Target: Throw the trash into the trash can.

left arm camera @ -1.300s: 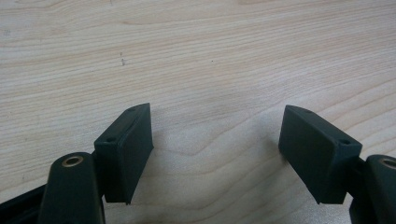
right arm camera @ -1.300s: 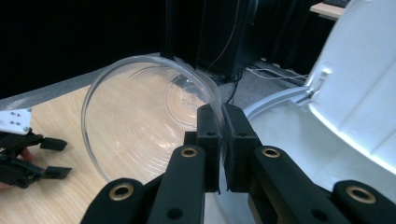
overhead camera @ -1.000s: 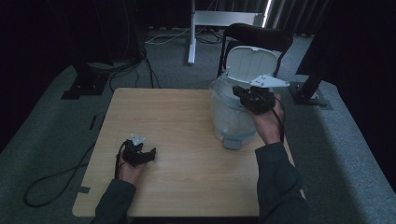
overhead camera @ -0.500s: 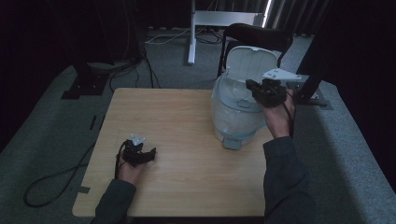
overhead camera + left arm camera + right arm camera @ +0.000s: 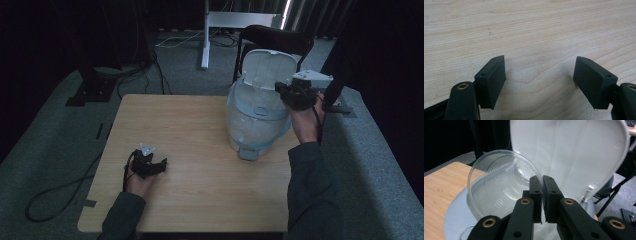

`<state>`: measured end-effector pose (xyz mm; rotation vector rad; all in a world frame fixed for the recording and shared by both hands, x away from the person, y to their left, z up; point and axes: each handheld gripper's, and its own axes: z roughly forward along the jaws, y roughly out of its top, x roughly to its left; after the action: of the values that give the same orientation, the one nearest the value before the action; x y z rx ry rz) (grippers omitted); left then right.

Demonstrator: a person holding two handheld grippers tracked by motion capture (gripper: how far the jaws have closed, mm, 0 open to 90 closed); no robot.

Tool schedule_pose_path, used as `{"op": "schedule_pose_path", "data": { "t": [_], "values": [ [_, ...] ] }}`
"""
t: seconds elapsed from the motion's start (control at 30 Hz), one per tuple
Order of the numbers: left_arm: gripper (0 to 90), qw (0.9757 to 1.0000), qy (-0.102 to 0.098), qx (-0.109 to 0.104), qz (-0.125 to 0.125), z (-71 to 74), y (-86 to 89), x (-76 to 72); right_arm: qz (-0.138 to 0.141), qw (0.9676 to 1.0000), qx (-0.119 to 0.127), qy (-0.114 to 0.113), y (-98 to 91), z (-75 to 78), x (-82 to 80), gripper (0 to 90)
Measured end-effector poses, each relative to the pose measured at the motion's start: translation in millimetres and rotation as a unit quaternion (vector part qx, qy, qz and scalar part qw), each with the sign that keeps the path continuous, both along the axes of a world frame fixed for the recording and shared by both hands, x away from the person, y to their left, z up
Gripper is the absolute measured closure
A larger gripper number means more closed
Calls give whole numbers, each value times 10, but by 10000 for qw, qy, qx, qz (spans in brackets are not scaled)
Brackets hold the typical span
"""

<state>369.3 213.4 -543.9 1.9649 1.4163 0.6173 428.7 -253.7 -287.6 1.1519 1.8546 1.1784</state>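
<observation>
A clear plastic cup [image 5: 504, 187] is pinched by its rim in the right gripper [image 5: 542, 195], held above the open white bin [image 5: 257, 117] with its lid [image 5: 267, 70] raised. The left gripper [image 5: 539, 75] is rested on the tabletop [image 5: 200, 130], jaws spread, nothing between them.

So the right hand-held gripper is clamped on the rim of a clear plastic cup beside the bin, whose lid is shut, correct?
Not quite: the bin's lid stands open, as the high view shows. The rest holds: the right hand-held gripper is clamped on the rim of the clear plastic cup beside the bin.
</observation>
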Motion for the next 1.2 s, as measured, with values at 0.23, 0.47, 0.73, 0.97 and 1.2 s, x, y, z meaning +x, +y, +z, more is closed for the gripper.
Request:
{"op": "schedule_pose_path", "data": {
  "t": [0.23, 0.47, 0.73, 0.97, 1.2],
  "values": [
    [259, 10000, 2, 1, 0, 0, 0, 0, -184, 9998, 32, 66, -96, -2, 57, 860],
    [259, 10000, 0, -2, 1, 0, 0, 0, -251, 9996, 23, 92, -133, 22, 87, 861],
    [260, 10000, 1, 0, 0, 0, 0, 0, -180, 9997, -14, 139, -98, 13, 102, 859],
    [259, 10000, 1, -1, 1, 0, 0, 0, -76, 9999, 40, 142, -78, 53, 105, 647],
    [259, 10000, 2, 1, 0, 0, 0, 0, -104, 9999, 21, 107, -82, 98, 120, 658]
  ]
}}
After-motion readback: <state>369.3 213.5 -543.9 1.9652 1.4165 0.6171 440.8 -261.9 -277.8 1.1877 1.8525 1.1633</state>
